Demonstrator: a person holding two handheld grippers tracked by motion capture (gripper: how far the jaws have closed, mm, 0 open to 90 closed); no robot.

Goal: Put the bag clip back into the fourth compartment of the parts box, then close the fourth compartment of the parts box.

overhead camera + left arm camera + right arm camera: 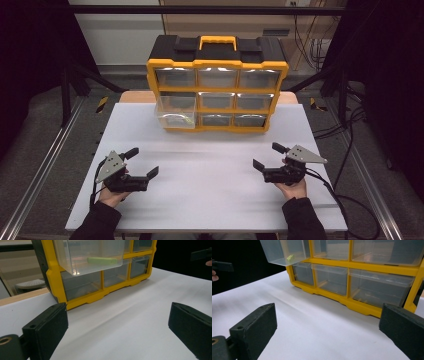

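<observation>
Risk: pulled-out drawer (175, 111), centre-left of frame, may tip out if left gripper (141, 163) snags it; both tongs wide, right gripper (269, 156) empty.

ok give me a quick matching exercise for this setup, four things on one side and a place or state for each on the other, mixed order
Things:
1. left gripper
2. middle-left drawer
3. green item
4. organizer handle

Places or states:
A. yellow, on top of the black lid
B. pulled out from the cabinet
C. open, holding nothing, over the white table
D. lying inside the pulled-out clear drawer

Pairs: 1-C, 2-B, 3-D, 4-A
</observation>
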